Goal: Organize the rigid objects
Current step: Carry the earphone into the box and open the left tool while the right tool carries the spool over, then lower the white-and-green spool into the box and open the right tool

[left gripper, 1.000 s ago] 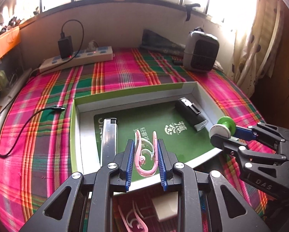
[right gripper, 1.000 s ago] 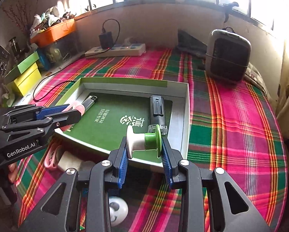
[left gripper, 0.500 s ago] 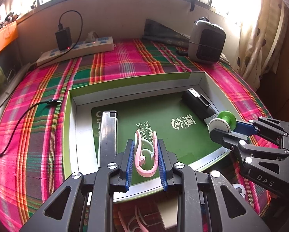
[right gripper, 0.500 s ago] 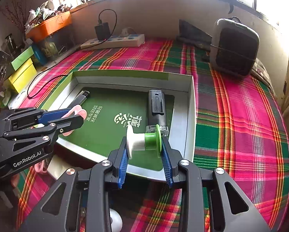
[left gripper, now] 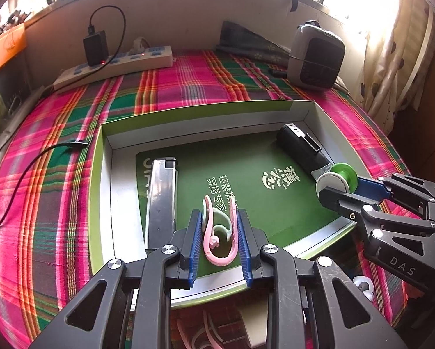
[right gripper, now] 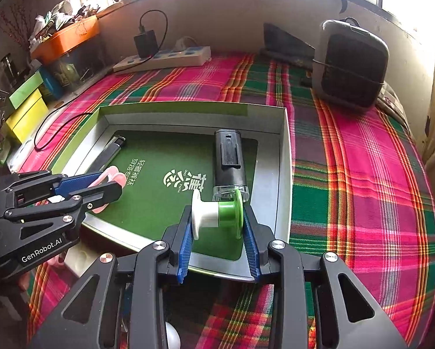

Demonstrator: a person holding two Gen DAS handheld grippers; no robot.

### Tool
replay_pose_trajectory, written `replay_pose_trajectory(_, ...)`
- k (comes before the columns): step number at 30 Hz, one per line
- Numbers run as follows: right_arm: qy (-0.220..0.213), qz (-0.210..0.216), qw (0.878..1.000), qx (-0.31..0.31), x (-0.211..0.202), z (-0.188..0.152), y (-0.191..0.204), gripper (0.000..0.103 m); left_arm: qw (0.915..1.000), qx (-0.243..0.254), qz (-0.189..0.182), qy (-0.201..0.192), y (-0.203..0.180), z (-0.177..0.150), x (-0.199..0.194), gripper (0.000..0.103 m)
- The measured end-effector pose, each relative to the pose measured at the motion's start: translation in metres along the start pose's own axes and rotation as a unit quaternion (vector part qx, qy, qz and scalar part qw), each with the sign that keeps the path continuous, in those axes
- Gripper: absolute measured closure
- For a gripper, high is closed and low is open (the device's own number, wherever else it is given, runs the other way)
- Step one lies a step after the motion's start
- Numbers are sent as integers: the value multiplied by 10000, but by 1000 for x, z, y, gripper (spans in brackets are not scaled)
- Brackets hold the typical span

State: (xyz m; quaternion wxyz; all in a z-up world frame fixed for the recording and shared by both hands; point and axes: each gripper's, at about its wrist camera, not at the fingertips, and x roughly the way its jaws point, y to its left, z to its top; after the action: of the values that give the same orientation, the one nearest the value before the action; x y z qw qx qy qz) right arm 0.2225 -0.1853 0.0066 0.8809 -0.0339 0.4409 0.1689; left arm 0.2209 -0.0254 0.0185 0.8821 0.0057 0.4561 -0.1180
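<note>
While both grippers hang over the near rim of the shallow box lid point(left gripper: 101, 157) that lies on the plaid cloth point(left gripper: 188, 81), we see each of them loaded. Our left gripper point(left gripper: 219, 235) has its blue pads pressed on the two sides of a pink hair clip point(left gripper: 218, 232), which stands upright between them above the lid's near edge, just right of the silver lighter point(left gripper: 161, 200) lying along the left wall. Our right gripper point(right gripper: 218, 224) is closed on a green and white spool point(right gripper: 217, 213), one pad on the white flange and one on the green, holding it sideways over the lid's near right corner. The spool sits just in front of the black cylindrical device point(right gripper: 228, 160) that lies along the right side of the lid; we cannot tell whether they touch. On the cloth's far edge we see a white power strip point(left gripper: 115, 67) with a black charger point(left gripper: 94, 47) plugged in, and a small grey heater point(right gripper: 349, 67) at the far right corner.
</note>
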Motion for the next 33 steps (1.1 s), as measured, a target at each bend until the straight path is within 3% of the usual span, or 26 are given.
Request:
replay_pose_trajectory(12,-36,105,9998,146,0,-2,-2,69,10000,-60,8,-39,5,-1,-4,66)
replay_pose_trajectory(24,-222,130,9992,311,-12,-6,-7,61,9998,-25,32,-171,1,-7,-17,64)
replay_pose_trajectory(33,-455,185,9979,429,-28,-13,-8,60,9994,-89,13,-331,1,-15,-33,64)
